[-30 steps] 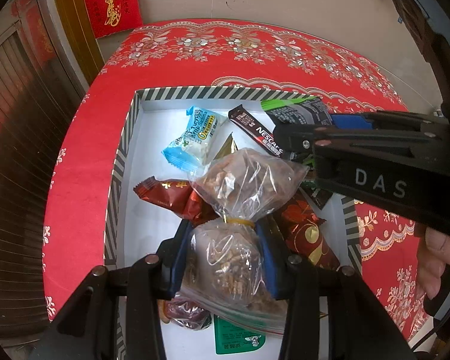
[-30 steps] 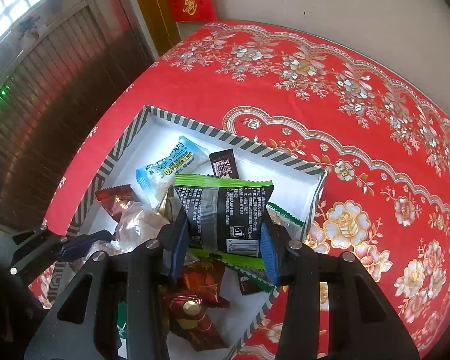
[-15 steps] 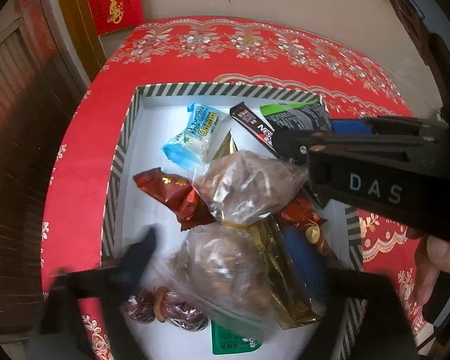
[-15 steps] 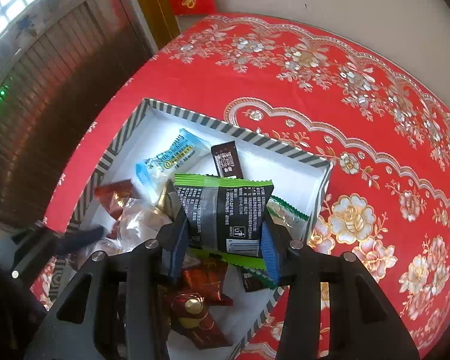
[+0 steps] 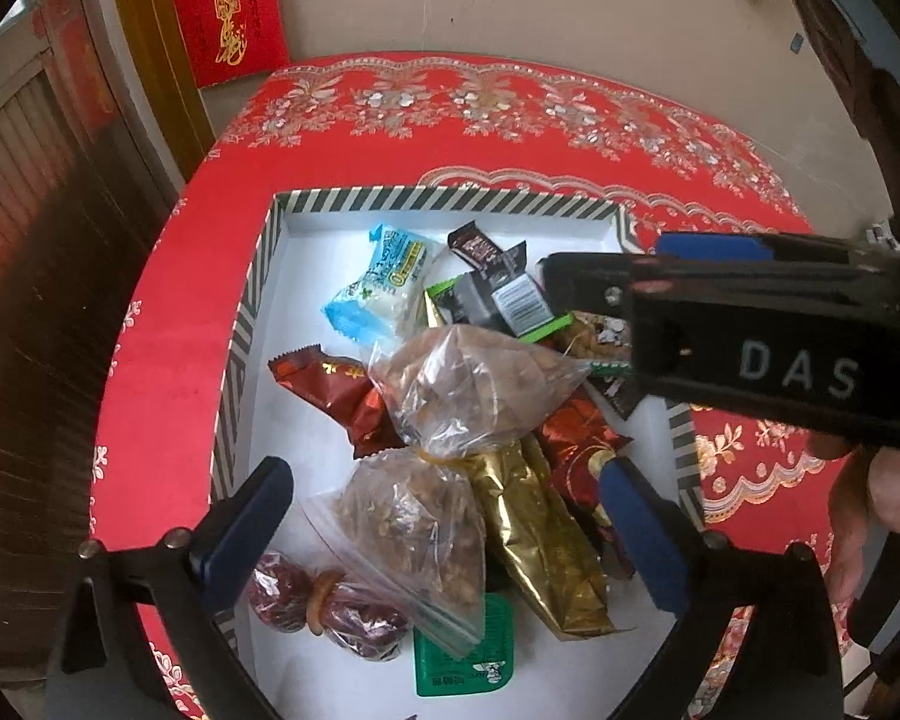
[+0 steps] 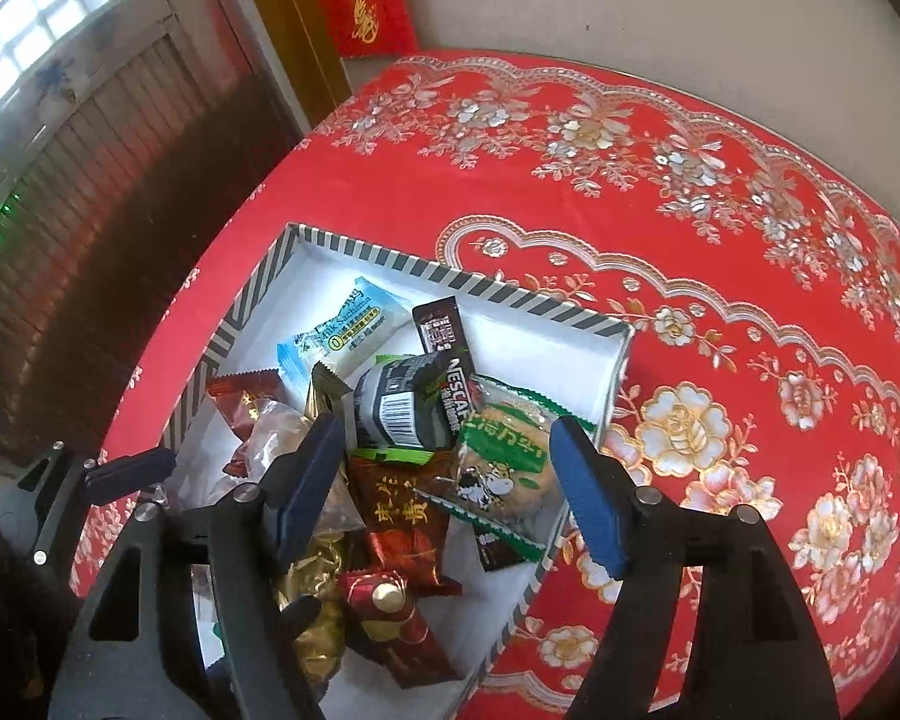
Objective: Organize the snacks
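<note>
A striped-rim white box (image 5: 450, 201) on the red table holds the snacks. My left gripper (image 5: 444, 480) is open wide over a clear bag of nuts (image 5: 450, 384), which lies loose on the pile and touches neither pad. My right gripper (image 6: 445, 426) has its jaws opening. The black-and-green packet (image 6: 402, 402) rests free on the heap just beyond its fingertips, beside a green cookie pack (image 6: 504, 462). A blue-white Sachima pack (image 6: 345, 330) and a brown coffee stick (image 6: 444, 354) lie toward the far wall.
Red date wrappers (image 6: 396, 516), a gold pouch (image 5: 540, 540), a small bag of dark dates (image 5: 324, 600) and a green sachet (image 5: 462, 654) fill the near part of the box. The red floral tablecloth (image 6: 720, 240) spreads right and beyond. A hand (image 5: 882, 498) holds the right gripper.
Both grippers have let go. The left jaws spread wide off the nut bag, which settled into the box. The right jaws parted and the black-and-green packet dropped onto the pile.
</note>
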Available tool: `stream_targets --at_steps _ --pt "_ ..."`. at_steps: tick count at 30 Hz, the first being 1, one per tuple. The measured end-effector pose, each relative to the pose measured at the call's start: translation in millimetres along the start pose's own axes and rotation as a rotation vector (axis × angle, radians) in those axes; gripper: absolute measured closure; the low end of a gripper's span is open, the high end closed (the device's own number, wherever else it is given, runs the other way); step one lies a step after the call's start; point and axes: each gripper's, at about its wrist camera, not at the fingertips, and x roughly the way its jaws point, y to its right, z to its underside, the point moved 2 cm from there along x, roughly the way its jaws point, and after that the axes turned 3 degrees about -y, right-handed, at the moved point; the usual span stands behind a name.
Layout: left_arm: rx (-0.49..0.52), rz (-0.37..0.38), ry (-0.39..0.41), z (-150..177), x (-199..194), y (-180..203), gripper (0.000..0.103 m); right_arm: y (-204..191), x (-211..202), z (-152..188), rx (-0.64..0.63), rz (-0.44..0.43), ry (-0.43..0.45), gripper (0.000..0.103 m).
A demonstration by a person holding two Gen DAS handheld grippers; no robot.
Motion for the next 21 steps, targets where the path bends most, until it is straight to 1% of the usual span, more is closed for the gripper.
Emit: stream_targets --at_steps 5,7,9,10,11,12,13,14,15,16,17,19,21 --pt "-0.013 -0.024 0.049 -4 -12 -2 0.000 12 -25 12 0.050 0.006 0.058 0.031" --pt "-0.022 -0.040 0.102 -6 -23 -3 0.000 21 -41 25 0.076 0.011 0.089 0.031" --pt "-0.018 -0.095 0.219 -6 -48 -1 0.000 31 -53 38 0.101 0.011 0.106 0.031" --pt "-0.002 -0.125 0.292 -5 -65 3 0.000 35 -59 46 0.109 0.010 0.114 0.031" --pt "0.018 -0.167 0.391 0 -88 9 0.000 40 -66 57 0.113 0.013 0.124 0.031" --pt "0.032 -0.192 0.468 3 -104 14 0.000 44 -71 64 0.113 0.016 0.130 0.031" --pt "0.043 -0.209 0.531 8 -118 19 0.000 47 -77 74 0.112 0.022 0.137 0.031" --pt "0.051 -0.201 0.571 9 -127 23 0.000 51 -82 82 0.109 0.026 0.143 0.031" --pt "0.042 -0.151 0.562 4 -129 24 0.000 55 -86 91 0.102 0.030 0.146 0.031" --pt "0.022 -0.089 0.525 -1 -124 23 0.000 59 -90 101 0.096 0.036 0.148 0.031" --pt "-0.008 -0.050 0.451 -8 -113 23 0.000 62 -93 107 0.094 0.038 0.148 0.031" --pt "-0.069 -0.072 0.310 -15 -89 22 0.000 70 -97 121 0.102 0.028 0.145 0.031" --pt "-0.115 -0.086 0.203 -16 -70 22 0.000 78 -103 133 0.102 0.020 0.148 0.031"
